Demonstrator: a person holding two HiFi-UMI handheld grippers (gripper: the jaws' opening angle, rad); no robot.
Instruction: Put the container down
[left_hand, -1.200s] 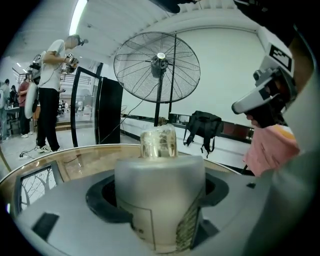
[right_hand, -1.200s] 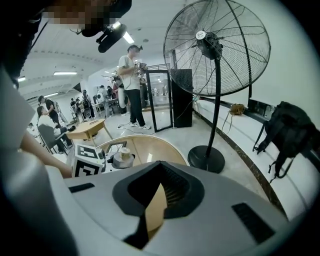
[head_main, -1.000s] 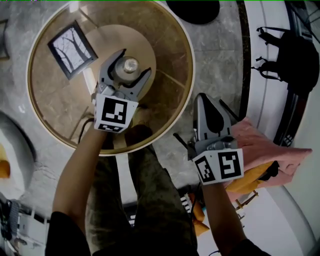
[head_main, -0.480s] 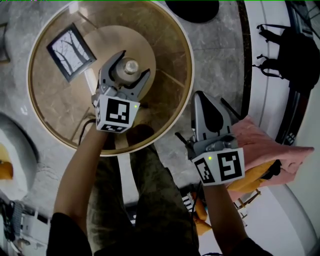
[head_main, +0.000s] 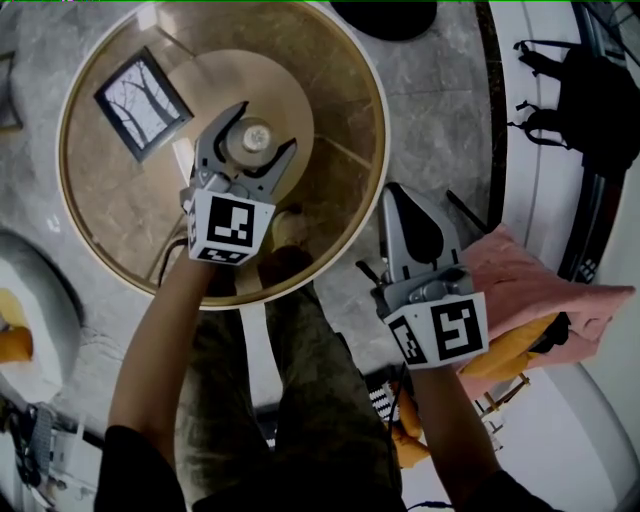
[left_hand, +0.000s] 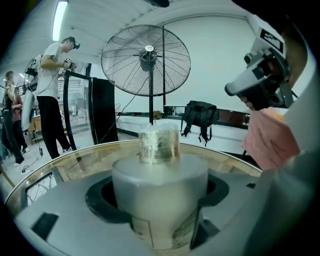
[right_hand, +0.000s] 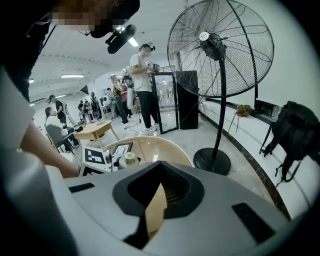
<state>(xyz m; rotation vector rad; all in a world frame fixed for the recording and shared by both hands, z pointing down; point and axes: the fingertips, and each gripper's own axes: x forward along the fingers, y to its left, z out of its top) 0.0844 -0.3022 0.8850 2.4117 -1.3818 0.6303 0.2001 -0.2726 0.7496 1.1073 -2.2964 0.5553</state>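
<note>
The container (head_main: 252, 137) is a pale, frosted jar with a gold lid, seen from above over the round glass table (head_main: 340, 200). My left gripper (head_main: 268, 124) is shut on the container, one jaw on each side of its body. In the left gripper view the container (left_hand: 159, 170) fills the gap between the jaws, with the gold lid on top. Whether its base touches the glass is hidden. My right gripper (head_main: 392, 192) hangs off the table's right edge above the floor. It is shut and holds nothing (right_hand: 150, 200).
A framed tree picture (head_main: 143, 100) lies on the table's left part. A fan's black base (head_main: 385, 20) stands beyond the table. A black backpack (head_main: 590, 110) rests on the ledge at right. A pink cloth (head_main: 530, 290) lies beside my right gripper. People stand at left (left_hand: 52, 95).
My left gripper and the container have drifted very slightly toward the left and nearer. The right gripper has hardly moved.
</note>
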